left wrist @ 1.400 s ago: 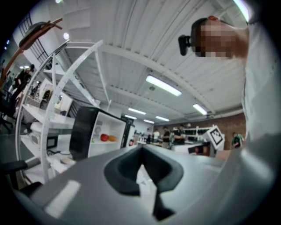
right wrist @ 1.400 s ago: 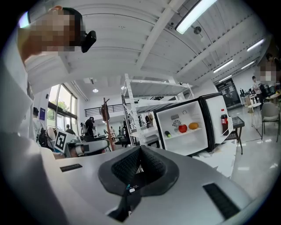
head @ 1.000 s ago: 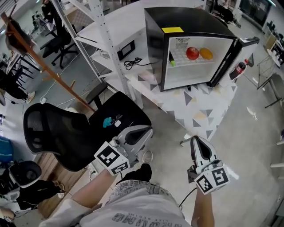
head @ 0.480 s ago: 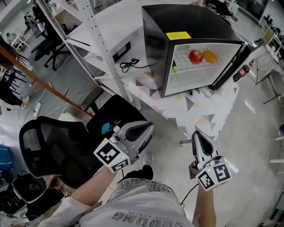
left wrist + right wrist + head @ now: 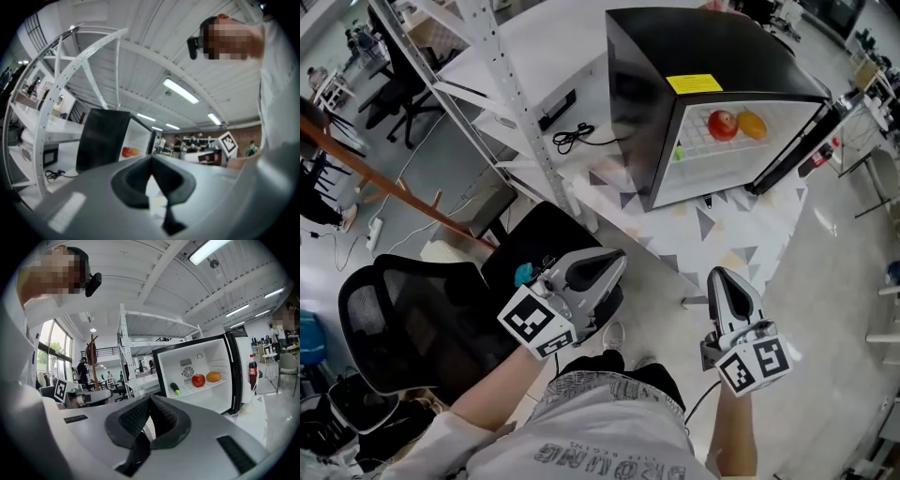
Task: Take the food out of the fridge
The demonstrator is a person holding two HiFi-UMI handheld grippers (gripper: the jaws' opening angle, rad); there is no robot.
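Jaws of the left gripper [image 5: 617, 261] are pressed together on nothing, and those of the right gripper [image 5: 719, 277] likewise meet tip to tip, empty. Both are held low before the person, well apart from the fridge [image 5: 712, 52], which stands on the table [image 5: 741, 234] with its door [image 5: 792, 141] open. On its wire shelf lie an apple [image 5: 723, 124], an orange [image 5: 754, 124] just beside it, and a cucumber [image 5: 679, 151] nearer the left wall. Nothing is out yet. As I judge it, the reach, every grasp and every removal remain.
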